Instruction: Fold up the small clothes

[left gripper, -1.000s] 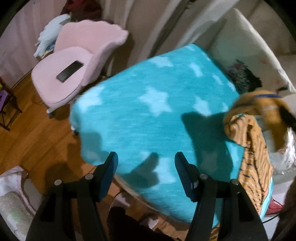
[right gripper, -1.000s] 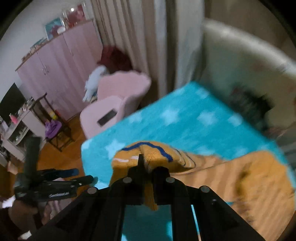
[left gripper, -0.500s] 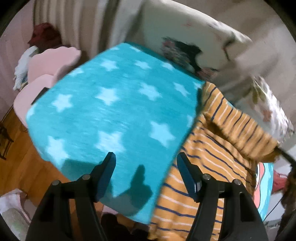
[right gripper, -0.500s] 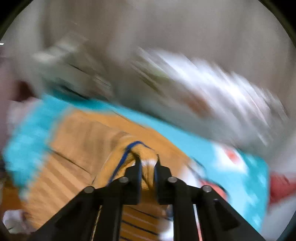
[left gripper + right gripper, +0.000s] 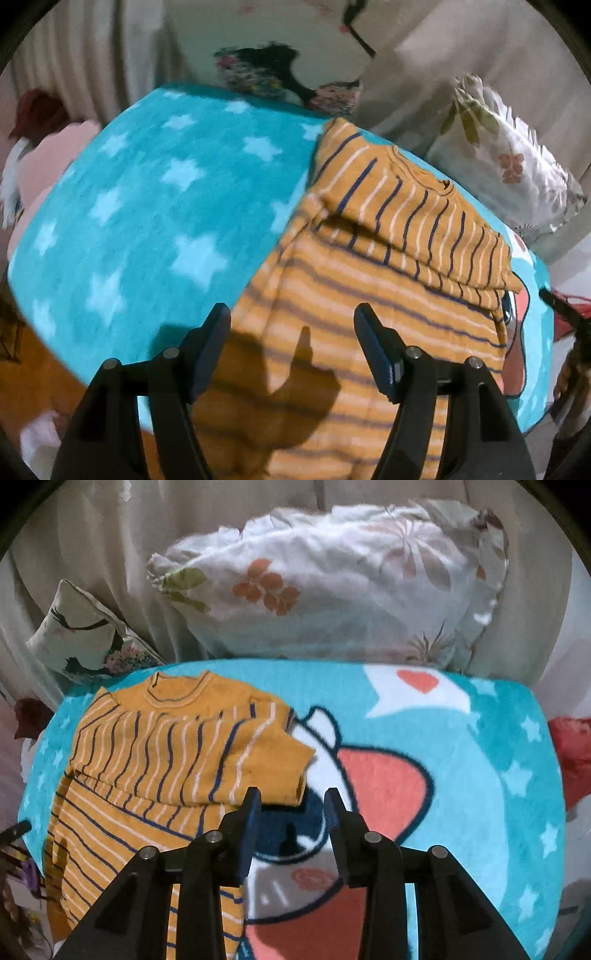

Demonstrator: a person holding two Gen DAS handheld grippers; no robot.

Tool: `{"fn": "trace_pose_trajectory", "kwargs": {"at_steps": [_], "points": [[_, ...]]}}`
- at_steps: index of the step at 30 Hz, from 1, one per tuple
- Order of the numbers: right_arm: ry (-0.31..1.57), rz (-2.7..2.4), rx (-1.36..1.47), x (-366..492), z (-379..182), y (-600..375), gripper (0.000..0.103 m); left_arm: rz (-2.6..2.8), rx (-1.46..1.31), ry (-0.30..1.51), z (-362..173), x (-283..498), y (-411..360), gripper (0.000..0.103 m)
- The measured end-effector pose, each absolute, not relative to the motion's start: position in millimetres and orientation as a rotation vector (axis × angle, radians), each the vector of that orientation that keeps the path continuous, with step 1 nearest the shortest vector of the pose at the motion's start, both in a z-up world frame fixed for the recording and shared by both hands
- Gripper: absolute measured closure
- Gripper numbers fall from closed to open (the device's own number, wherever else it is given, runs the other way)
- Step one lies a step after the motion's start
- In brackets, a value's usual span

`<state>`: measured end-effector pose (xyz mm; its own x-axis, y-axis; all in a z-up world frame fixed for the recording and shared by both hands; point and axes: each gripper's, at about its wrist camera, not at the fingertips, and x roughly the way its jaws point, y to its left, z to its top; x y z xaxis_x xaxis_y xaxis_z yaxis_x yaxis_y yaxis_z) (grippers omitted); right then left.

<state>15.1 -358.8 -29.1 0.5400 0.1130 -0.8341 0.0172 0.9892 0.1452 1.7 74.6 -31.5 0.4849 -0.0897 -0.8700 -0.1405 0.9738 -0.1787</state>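
Observation:
A mustard sweater [image 5: 147, 760] with navy and white stripes lies flat on a turquoise star blanket [image 5: 480, 760], neck towards the pillows. One sleeve lies folded across its chest, cuff [image 5: 295, 764] at the right edge. My right gripper [image 5: 292, 797] hovers just in front of that cuff; its jaws are opening, with only blanket between them. In the left wrist view the sweater [image 5: 369, 258] fills the right half of the blanket [image 5: 147, 221]. My left gripper [image 5: 291, 317] stands open above the sweater's lower body, holding nothing.
A floral pillow [image 5: 332, 583] and a smaller printed cushion [image 5: 81, 635] lean against the beige backrest behind the blanket. A pink chair [image 5: 40, 173] stands off the left edge, and red fabric [image 5: 572, 753] lies at the right. Wooden floor shows below the blanket's left edge.
The right gripper carried the sleeve across the sweater's chest, let it go and opened. The left gripper moved right, from over bare blanket to over the sweater's lower body.

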Motion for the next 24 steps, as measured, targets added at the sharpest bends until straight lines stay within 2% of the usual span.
{"fn": "trace_pose_trajectory", "kwargs": {"at_steps": [3,12,13,14,16,19,24], "points": [[1.024,0.047,0.172,4,-41,-352,0.064,0.009,-0.143,1.054,-35,49,64,0.026],[1.147,-0.099,0.248,-39,-67,-339,0.063,-0.107,0.107,1.022,-65,169,18,0.027],[1.154,-0.114,0.25,-41,-69,-338,0.063,-0.129,0.138,1.041,-70,176,12,0.052],[1.164,-0.137,0.253,-43,-72,-336,0.063,-0.163,0.152,1.08,-77,184,8,0.069],[1.173,-0.165,0.253,-46,-74,-330,0.063,-0.183,0.143,1.092,-78,189,13,0.084],[1.166,-0.188,0.24,-45,-73,-320,0.063,-0.19,0.032,1.082,-65,188,44,0.09],[1.139,-0.198,0.25,-32,-72,-308,0.063,-0.109,0.003,1.101,-72,194,90,0.092]]}}
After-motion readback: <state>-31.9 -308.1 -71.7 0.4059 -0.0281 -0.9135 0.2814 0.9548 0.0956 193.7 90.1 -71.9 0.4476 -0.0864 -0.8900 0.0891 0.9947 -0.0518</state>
